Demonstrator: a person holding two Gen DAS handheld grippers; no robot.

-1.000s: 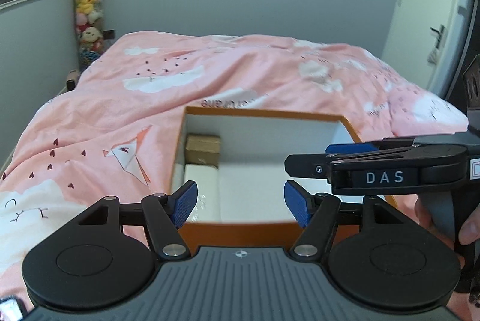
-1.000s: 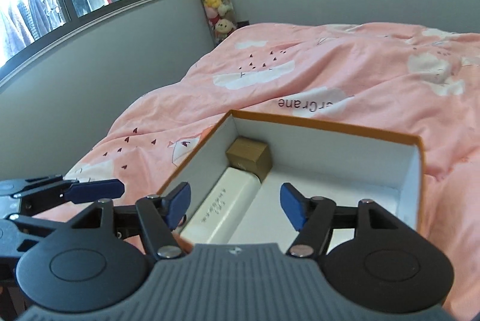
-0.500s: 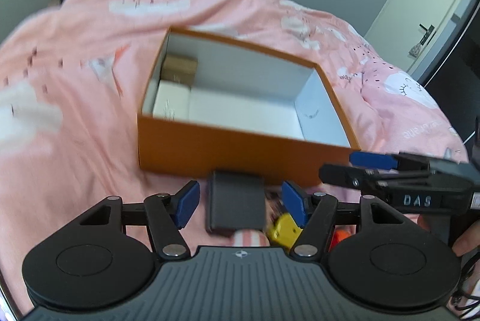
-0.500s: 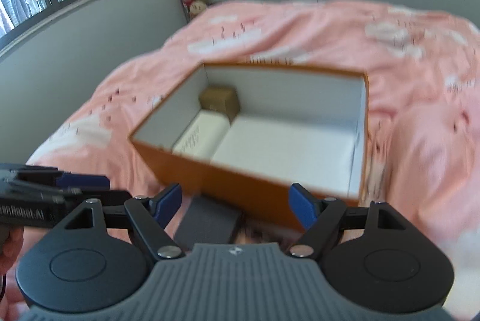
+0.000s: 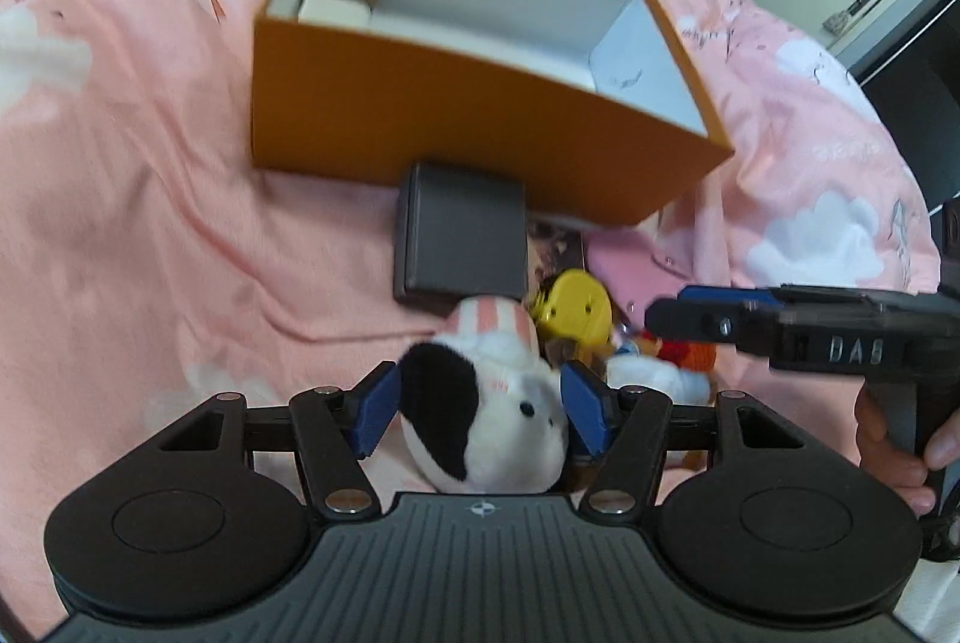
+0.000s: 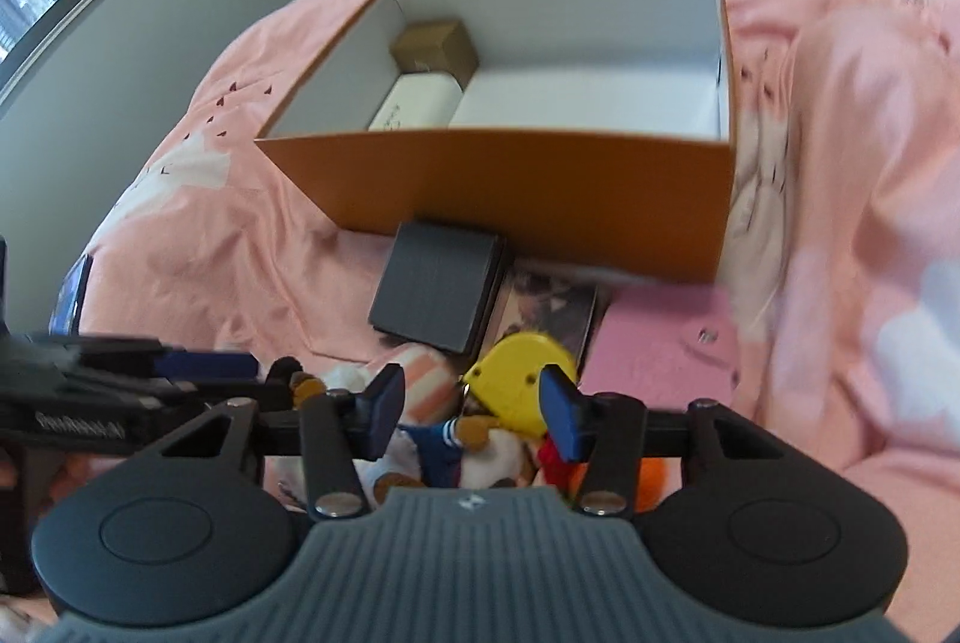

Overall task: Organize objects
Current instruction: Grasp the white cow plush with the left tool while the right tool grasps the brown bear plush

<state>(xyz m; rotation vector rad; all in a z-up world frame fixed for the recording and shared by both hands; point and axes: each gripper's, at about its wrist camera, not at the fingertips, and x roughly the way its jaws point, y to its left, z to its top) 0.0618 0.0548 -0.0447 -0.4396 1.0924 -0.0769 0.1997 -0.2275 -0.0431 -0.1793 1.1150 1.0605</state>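
STEP: picking toys off bed point(image 5: 150, 199) | left gripper point(image 5: 483, 412) jaws apart, flanking panda plush point(image 5: 480, 421) at near edge (no squeeze yet) | NEXT: close, lift into orange box point(image 5: 456, 126) mid-bed | right gripper point(image 6: 471, 409) jaws apart over yellow disc point(image 6: 519, 379) | TEXT: "DAS" on right gripper.

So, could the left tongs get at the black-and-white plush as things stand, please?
Probably yes: the left tongs are open with the plush already between the blue fingers, and nothing lies over it. The yellow toy sits just behind.
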